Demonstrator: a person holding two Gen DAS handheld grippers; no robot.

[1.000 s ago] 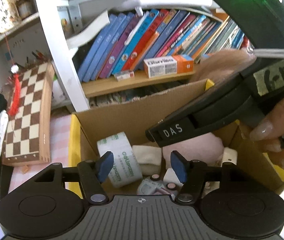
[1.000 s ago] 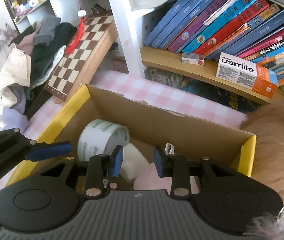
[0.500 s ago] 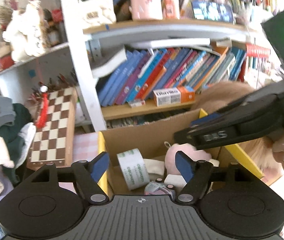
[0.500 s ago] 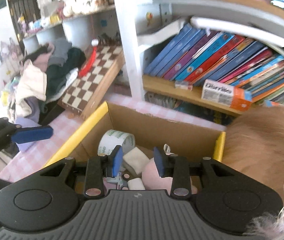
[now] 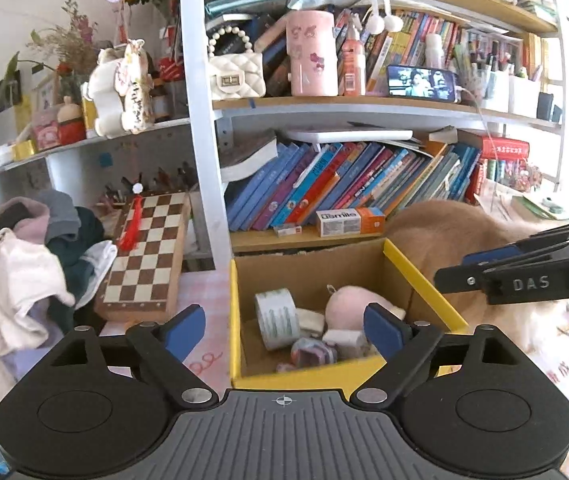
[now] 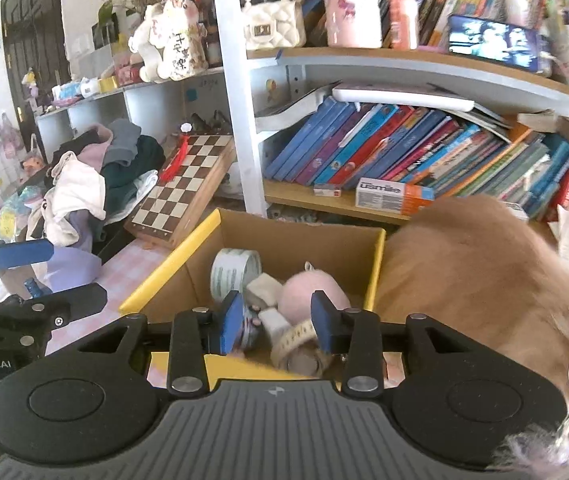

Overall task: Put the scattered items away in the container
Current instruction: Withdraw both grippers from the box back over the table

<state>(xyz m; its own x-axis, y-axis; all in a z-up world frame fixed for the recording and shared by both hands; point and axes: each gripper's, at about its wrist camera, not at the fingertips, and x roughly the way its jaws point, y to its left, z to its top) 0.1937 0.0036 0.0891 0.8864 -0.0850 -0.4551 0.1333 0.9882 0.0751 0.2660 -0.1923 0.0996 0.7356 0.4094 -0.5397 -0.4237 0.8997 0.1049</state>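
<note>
Since the cardboard box (image 5: 312, 276) lies straight ahead of and below both grippers, neither arm is clearly nearer. Inside lie one tape roll (image 5: 277, 318), one pink plush (image 5: 350, 302) and some smaller bits. The left gripper (image 5: 284, 326) is spread wide and empty; the right gripper (image 6: 276, 322) is partly spread, holding nothing.
</note>
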